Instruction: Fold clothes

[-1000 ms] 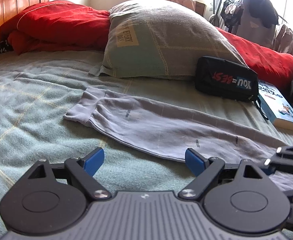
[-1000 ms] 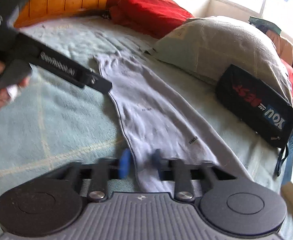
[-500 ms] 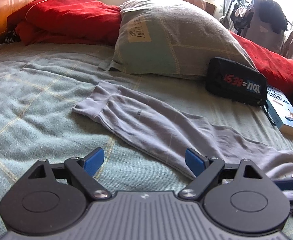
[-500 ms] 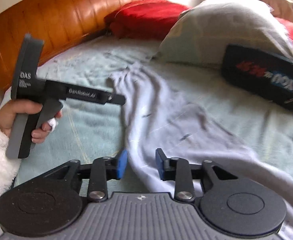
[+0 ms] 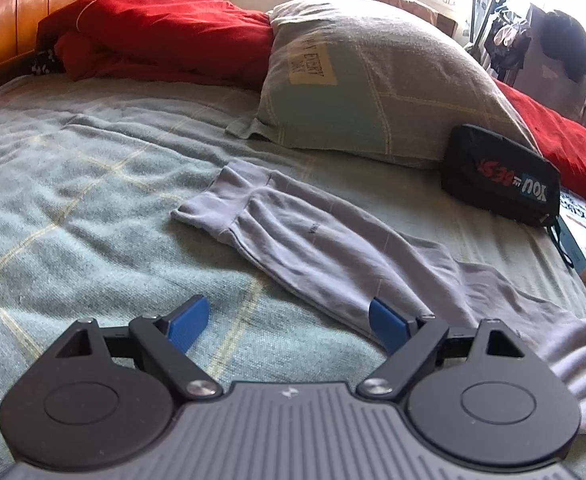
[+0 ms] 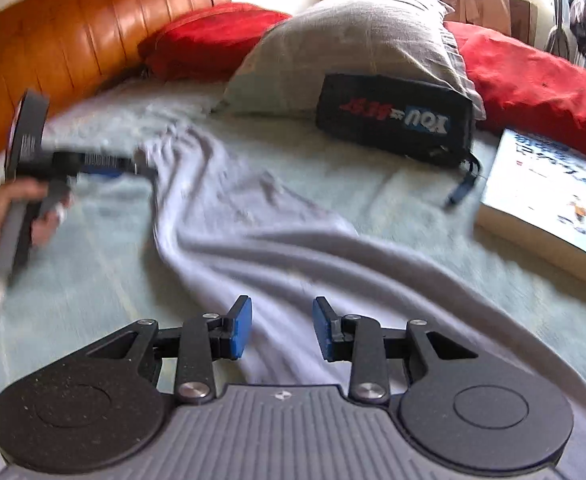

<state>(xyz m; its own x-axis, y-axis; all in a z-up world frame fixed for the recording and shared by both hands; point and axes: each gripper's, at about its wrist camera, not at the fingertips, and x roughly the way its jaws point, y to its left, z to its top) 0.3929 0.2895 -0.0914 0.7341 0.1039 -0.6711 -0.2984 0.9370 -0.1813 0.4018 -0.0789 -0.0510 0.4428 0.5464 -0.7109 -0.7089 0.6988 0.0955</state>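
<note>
One grey garment [image 5: 333,248], one pillow [image 5: 373,80], one black pouch [image 5: 501,180] and one book [image 6: 545,196] are counted; two grippers (blue-padded) are seen [image 5: 289,324] [image 6: 279,330].

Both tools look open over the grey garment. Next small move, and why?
Probably bring the left tool down onto the near edge of the grey garment and close. Its jaws stand wide with nothing between them. The right tool, whose jaws have just been opening, has cloth below its gap but no grip. The garment lies long, unfolded and rumpled on the bed.
</note>
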